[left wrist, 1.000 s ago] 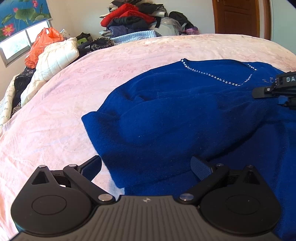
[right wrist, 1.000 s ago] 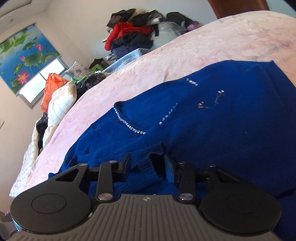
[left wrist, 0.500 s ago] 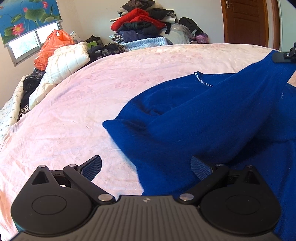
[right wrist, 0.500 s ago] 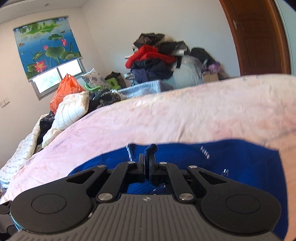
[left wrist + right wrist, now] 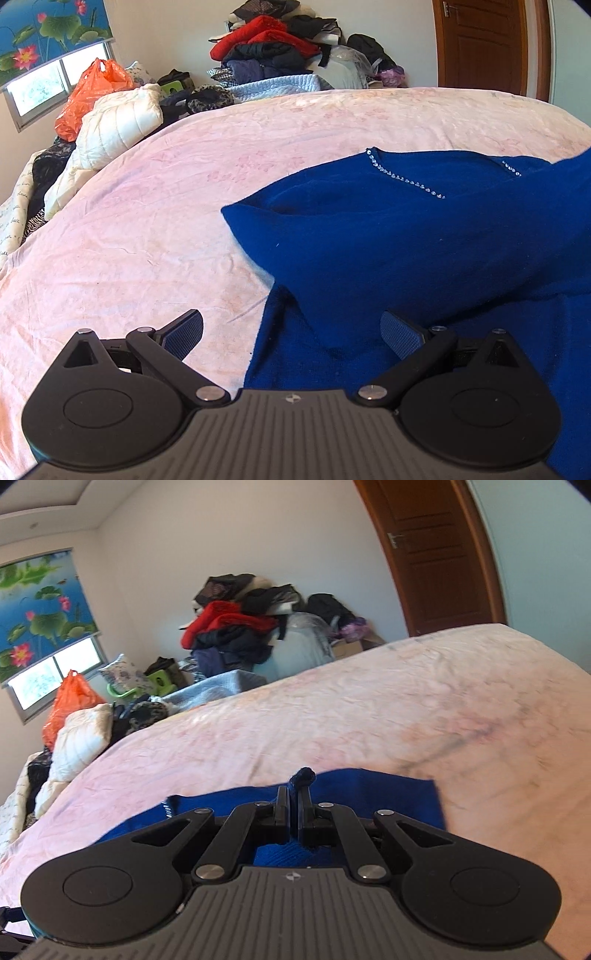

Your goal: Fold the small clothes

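A blue sweater (image 5: 406, 236) is spread on the pink bed cover (image 5: 155, 229), toward the near right part of the bed. A line of small rhinestones (image 5: 404, 181) is seen along its neckline, which lies toward the far edge of the bed. One portion of the garment is folded or lifted across the body, rising toward the right edge of the left wrist view.

The left hand-held gripper (image 5: 291, 334) is held with its jaws spread wide, nothing being gripped; its left finger is over bare bed cover and its right finger over blue fabric at the near edge of the sweater.

The right hand-held gripper (image 5: 294, 805) is closed on a pinch of the blue sweater (image 5: 388, 794), a small tuft of fabric being seen above the pressed-together fingertips. More blue cloth is visible under and beside the jaws.

Beyond the far edge of the bed a pile of clothes (image 5: 273, 48) is stacked against the wall, with an orange plastic bag (image 5: 88, 96) and a white quilted item (image 5: 118, 122) at the far left corner. A wooden door (image 5: 439, 554) is seen at the far right, and a lotus-print blind (image 5: 40, 602) over the window.
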Motion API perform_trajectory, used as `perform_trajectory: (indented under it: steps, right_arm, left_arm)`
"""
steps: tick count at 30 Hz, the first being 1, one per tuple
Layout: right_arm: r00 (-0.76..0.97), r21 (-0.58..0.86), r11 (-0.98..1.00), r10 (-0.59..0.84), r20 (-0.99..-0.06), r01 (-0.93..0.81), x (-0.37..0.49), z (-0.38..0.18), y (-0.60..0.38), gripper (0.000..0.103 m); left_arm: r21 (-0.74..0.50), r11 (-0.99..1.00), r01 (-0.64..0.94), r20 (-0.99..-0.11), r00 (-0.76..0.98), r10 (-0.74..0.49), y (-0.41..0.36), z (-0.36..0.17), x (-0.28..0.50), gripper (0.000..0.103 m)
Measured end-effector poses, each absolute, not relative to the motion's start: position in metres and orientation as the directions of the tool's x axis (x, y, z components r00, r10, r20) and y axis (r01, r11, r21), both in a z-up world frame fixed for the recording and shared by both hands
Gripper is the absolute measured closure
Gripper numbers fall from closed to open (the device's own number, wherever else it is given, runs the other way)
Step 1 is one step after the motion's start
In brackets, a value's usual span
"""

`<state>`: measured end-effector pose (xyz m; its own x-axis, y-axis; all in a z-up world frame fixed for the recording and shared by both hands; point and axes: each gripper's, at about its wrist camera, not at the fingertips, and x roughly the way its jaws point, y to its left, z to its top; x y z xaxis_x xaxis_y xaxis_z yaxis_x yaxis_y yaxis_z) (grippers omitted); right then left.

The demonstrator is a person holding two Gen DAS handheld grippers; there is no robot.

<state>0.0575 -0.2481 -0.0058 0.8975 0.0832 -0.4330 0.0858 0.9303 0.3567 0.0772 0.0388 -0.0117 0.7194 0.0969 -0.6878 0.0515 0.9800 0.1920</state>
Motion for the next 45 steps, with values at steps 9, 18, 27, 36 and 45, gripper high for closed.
perform_trajectory:
  steps: [9, 18, 27, 36, 45]
  right_arm:
    - [0.879, 0.370, 0.917, 0.051, -0.475, 0.148, 0.050, -0.032, -0.261, 0.096]
    - [0.867, 0.344, 0.919, 0.003, -0.499, 0.194, 0.042, -0.041, -0.268, 0.096]
    - [0.903, 0.267, 0.936, -0.105, -0.416, 0.231, 0.023, -0.029, -0.256, 0.076]
    - [0.816, 0.272, 0.953, 0.052, -0.576, 0.131, 0.045, -0.053, -0.226, 0.060]
    - [0.806, 0.238, 0.967, 0.064, -0.588, 0.097, 0.027, -0.052, -0.212, 0.031]
  left_arm:
    - [0.210, 0.976, 0.053, -0.703, 0.702, 0.113, 0.036, -0.016, 0.079, 0.000]
    - [0.213, 0.976, 0.055, -0.713, 0.692, 0.116, 0.035, -0.019, 0.078, 0.000]
    - [0.210, 0.976, 0.058, -0.718, 0.687, 0.114, 0.033, -0.020, 0.077, 0.000]
    - [0.201, 0.977, 0.064, -0.724, 0.682, 0.105, 0.029, -0.022, 0.072, 0.000]
    - [0.130, 0.988, 0.087, -0.753, 0.656, 0.042, 0.026, -0.025, 0.065, 0.000]
